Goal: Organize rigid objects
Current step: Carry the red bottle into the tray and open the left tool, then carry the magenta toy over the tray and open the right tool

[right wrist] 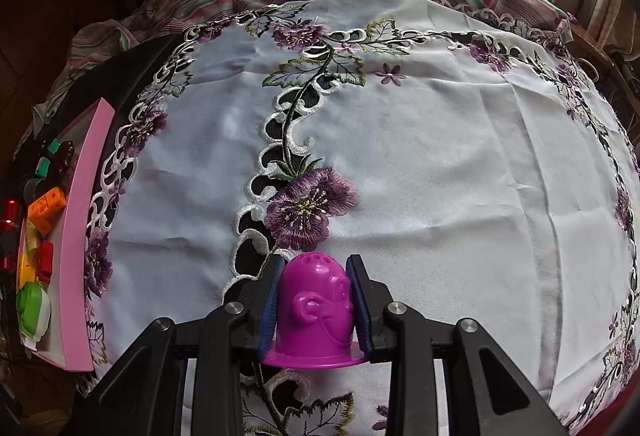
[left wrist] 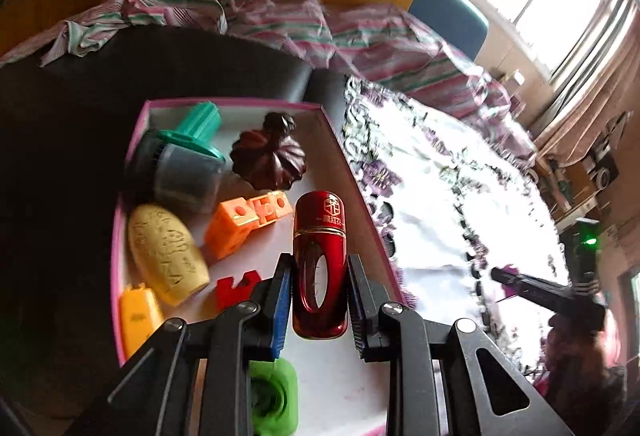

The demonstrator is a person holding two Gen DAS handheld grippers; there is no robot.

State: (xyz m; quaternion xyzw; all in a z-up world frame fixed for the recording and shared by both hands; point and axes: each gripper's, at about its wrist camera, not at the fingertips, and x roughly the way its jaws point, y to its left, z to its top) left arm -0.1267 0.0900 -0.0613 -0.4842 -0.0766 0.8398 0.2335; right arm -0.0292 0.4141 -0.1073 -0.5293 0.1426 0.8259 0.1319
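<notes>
Most pieces already lie in the pink-rimmed cardboard box (left wrist: 132, 139); your left gripper (left wrist: 320, 292) grips the glossy red metal capsule (left wrist: 319, 264) over it, and your right gripper (right wrist: 316, 304) clasps the purple plastic dome toy (right wrist: 316, 316) over the embroidered white cloth (right wrist: 440, 163), both unplaced.

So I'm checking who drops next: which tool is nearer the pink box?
Left. The left tool, holding the red capsule, hangs right over the pink box. The right tool, gripping the purple toy, is off to the box's right, over the embroidered cloth.
</notes>
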